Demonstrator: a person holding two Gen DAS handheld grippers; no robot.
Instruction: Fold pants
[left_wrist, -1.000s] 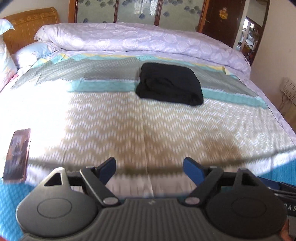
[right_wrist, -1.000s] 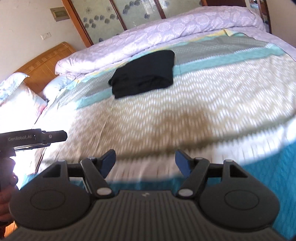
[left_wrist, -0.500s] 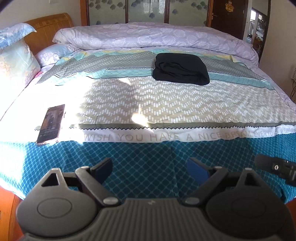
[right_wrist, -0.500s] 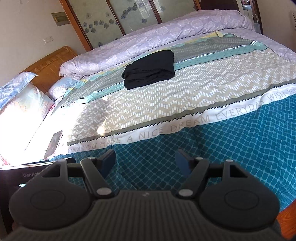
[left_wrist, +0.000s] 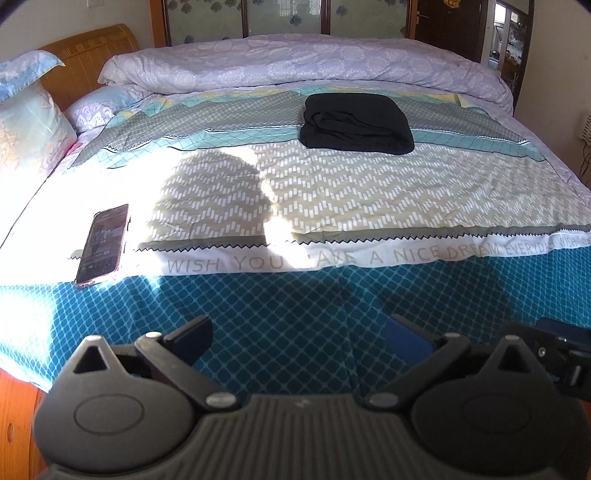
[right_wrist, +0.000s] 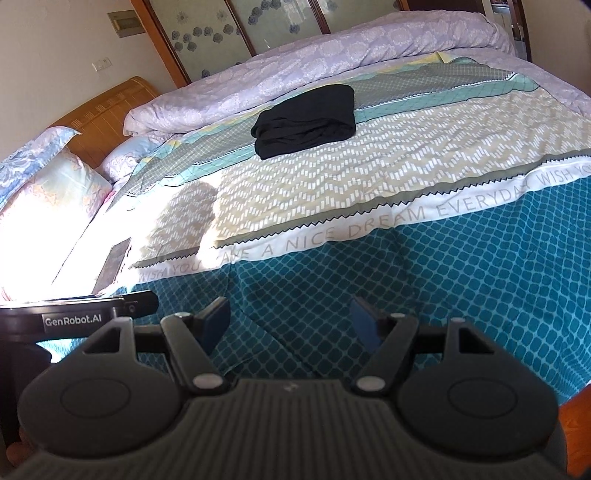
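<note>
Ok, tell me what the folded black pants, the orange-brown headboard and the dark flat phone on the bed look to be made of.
Folded black pants: a soft, matte knit or jersey by the look, with limp rounded folds and no sheen.
Orange-brown headboard: apparently varnished wood, warm in tone, with an inlaid patterned strip.
Dark flat phone: a glossy glass face that mirrors the light; its pinkish rim may be a plastic case.

- Bedspread: covers the mattress; teal lattice band at the near edge, white lettered strip, beige zigzag field beyond.
- Phone: lies flat, screen up, on the sunlit left side.
- Lilac duvet: bunched along the far edge.
- Pillow: stands against the wooden headboard.
</note>
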